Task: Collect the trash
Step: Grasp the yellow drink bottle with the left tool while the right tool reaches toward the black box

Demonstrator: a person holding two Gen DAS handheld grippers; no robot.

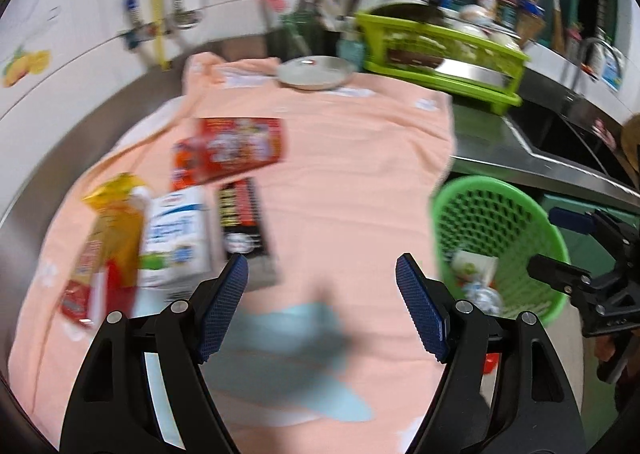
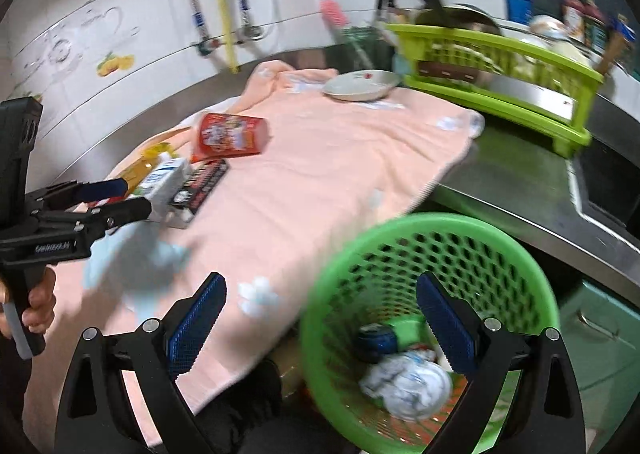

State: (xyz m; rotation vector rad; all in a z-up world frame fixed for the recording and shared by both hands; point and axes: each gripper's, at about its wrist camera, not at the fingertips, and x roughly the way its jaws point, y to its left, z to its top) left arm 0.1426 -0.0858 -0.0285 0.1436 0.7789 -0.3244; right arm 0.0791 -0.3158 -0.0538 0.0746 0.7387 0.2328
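Left wrist view: both tongs empty, going back for more trash.

My left tongs (image 1: 322, 278) are spread wide with nothing between the pads, and so are my right tongs (image 2: 320, 308), which hang over the green basket (image 2: 472, 230) that already has a crumpled wrapper (image 2: 408, 382) in it. What's left sits ahead and to the left of my left tongs on the pink towel (image 1: 352, 158): a black box (image 1: 244, 222) nearest, then a milk carton (image 1: 176, 238), a yellow bag (image 1: 112, 238) and a red pack (image 1: 236, 150) further out. I'd go for the black box first, line the pads up across its narrow sides, come down slowly and not pinch the towel on the desk.
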